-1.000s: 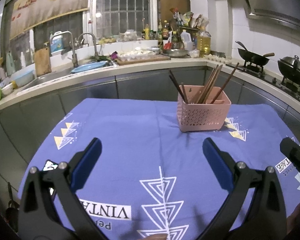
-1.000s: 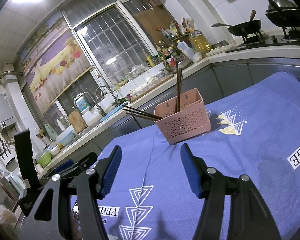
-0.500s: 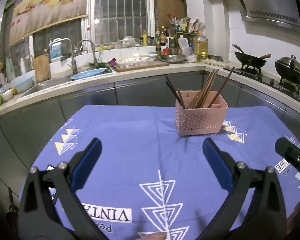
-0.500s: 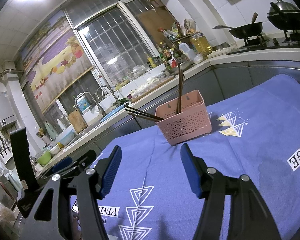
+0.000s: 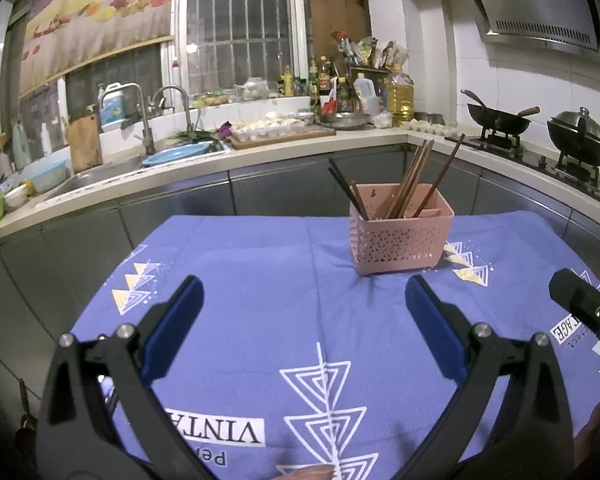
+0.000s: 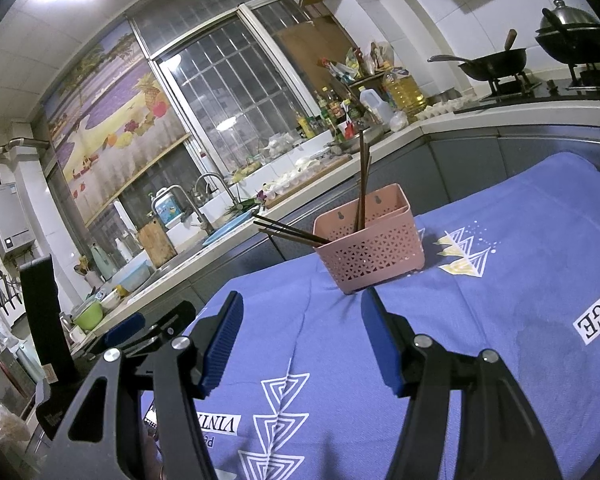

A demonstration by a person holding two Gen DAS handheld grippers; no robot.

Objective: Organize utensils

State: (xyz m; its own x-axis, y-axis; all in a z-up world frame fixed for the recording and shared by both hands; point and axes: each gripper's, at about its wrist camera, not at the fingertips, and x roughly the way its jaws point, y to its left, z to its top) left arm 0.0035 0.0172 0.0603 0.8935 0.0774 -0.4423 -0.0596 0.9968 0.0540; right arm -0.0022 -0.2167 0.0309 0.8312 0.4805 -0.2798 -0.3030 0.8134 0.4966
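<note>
We hold both grippers empty above a blue cloth (image 5: 260,280).
Left gripper (image 5: 302,304) and right gripper (image 6: 300,332) gape wide; beyond them, chopsticks (image 5: 408,184) lean in a pink basket (image 5: 400,240).

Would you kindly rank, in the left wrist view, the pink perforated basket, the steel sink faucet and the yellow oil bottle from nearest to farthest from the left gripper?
From the left gripper:
1. Pink perforated basket, on the cloth, ahead and right.
2. Steel sink faucet, counter, left.
3. Yellow oil bottle, back corner, right; close to the faucet's depth, so uncertain.
</note>
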